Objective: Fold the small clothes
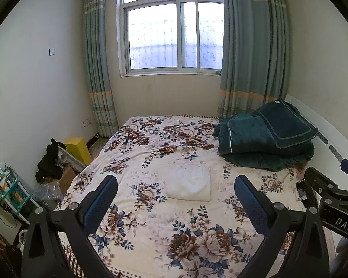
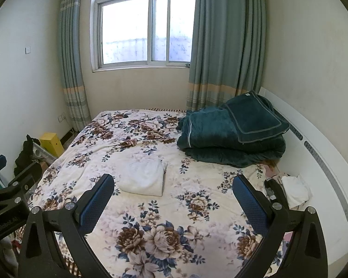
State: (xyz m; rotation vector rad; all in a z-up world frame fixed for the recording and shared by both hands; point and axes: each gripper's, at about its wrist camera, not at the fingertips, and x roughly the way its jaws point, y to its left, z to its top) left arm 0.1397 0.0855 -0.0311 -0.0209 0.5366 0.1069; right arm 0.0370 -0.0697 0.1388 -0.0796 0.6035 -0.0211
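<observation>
Hovering with left claw [image 1: 175, 193] and right claw [image 2: 173, 191] both spread apart and empty above the bed [image 2: 164, 220], apparently pausing between garments, facing a folded white cloth [image 2: 142, 177] lying mid-bed, likely needing fetching another piece next.

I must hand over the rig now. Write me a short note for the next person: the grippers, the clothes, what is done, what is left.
Left gripper: open, holding nothing, above the floral bedspread.
Right gripper: open, holding nothing, beside it.
White garment: lies folded mid-bed, touched by neither gripper.
Small white cloth pile: near the headboard, looks unfolded.
Dark green blanket stack: far right of the bed.
Done: one piece folded.
Left: probably the pile by the headboard.
</observation>
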